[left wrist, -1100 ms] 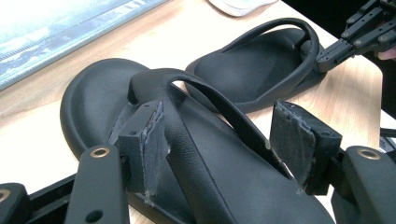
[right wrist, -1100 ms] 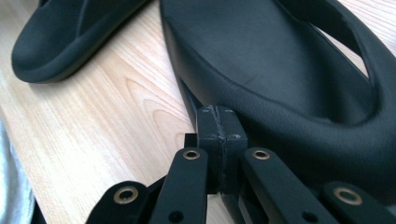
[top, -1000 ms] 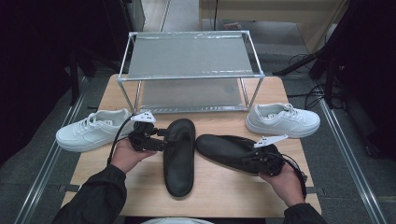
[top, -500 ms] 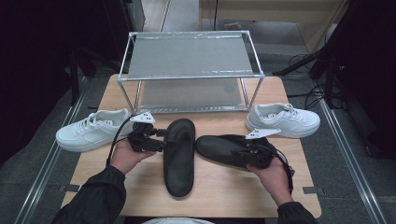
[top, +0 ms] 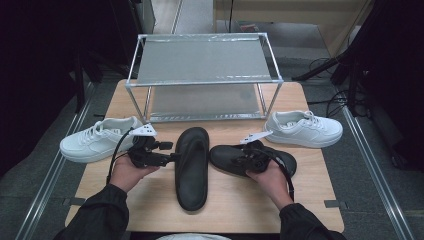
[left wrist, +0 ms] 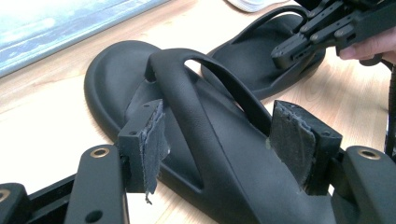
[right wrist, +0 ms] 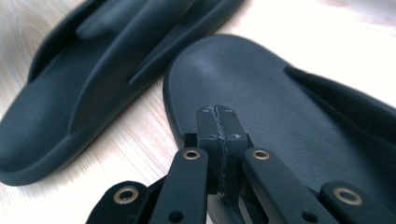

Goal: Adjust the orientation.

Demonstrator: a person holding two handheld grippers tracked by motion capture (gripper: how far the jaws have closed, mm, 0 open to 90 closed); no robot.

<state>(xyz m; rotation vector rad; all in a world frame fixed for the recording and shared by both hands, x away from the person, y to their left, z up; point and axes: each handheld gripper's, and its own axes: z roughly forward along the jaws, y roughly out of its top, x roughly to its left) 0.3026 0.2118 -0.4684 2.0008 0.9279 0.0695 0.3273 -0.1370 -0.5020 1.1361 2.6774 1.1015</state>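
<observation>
Black rubber sandals mid-bench, a tool at each, rack behind.

High view: your left tool [top: 170, 156] meets the upright sandal [top: 191, 167] at frame centre; your right tool [top: 243, 161] rests over the sideways sandal [top: 252, 159]. The two-tier rack [top: 202, 75] at upper centre holds nothing; both white sneakers [top: 100, 138] sit beside it. Left gripper view: pads [left wrist: 149, 140] wide apart, straddling the strap [left wrist: 201, 100] untouched; centre it before squeezing. Right gripper view: pads [right wrist: 218, 135] pressed together on nothing, above the footbed; spread them first.

sandals [top: 191, 167] [top: 252, 159]: black | sneakers [top: 97, 139] [top: 303, 128]: white | table [top: 240, 200]: light wood | rack [top: 202, 65]: silver-grey
</observation>
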